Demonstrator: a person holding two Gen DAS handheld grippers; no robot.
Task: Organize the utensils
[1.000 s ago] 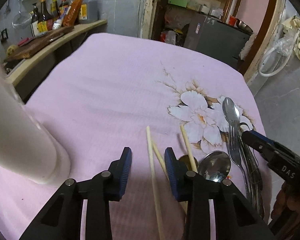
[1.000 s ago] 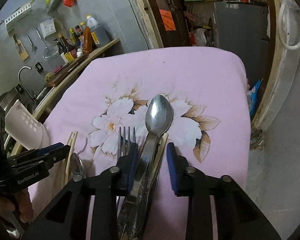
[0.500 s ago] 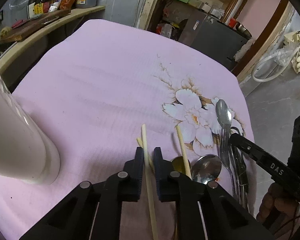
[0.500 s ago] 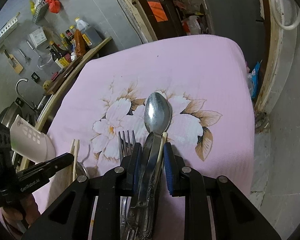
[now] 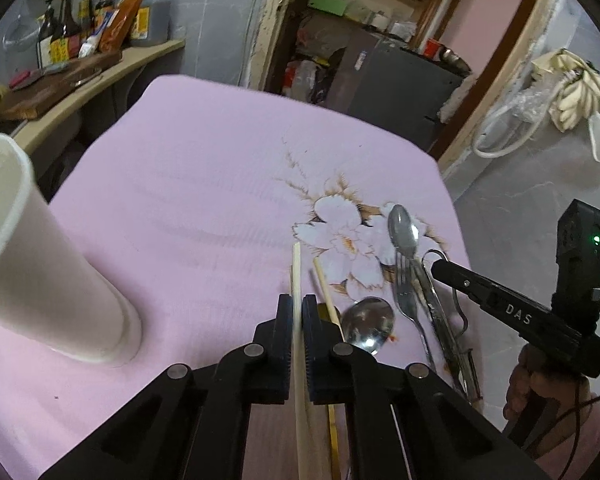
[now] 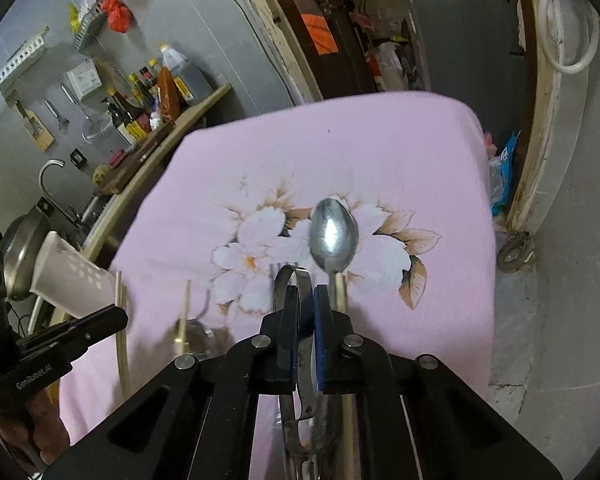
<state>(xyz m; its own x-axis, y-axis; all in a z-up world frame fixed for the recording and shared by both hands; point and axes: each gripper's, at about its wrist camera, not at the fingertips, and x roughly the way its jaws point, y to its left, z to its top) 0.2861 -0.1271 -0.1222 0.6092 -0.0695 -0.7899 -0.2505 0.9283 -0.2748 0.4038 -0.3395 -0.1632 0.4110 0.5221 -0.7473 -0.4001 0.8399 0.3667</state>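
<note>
The left tool [image 5: 297, 312] is pinching a pale wooden chopstick [image 5: 297, 268], a slim straight stick running forward between its ribbed black pads; a second chopstick [image 5: 325, 288] lies just beside it on the right, angled, over a brass-coloured handle [image 5: 332, 432]. The right tool [image 6: 307, 300] is pressed together on a thin metal utensil with a looped end [image 6: 286, 280]; what kind of utensil I cannot tell. A shiny steel spoon [image 6: 334, 236] lies just to its right, bowl forward, on the printed flower; in the left view a fork [image 5: 405, 276] lies beside that spoon, and a second spoon bowl [image 5: 367, 324] sits near the left tool's right pad. All rest on the counter, covered by a soft pink cloth [image 5: 204, 184] with a fine ribbed weave and a white-and-brown flower print. A tall, smooth white cup [image 5: 40, 264] stands on the cloth at the left, well apart from the cutlery; bottles [image 5: 80, 28] crowd a wooden shelf behind.
</note>
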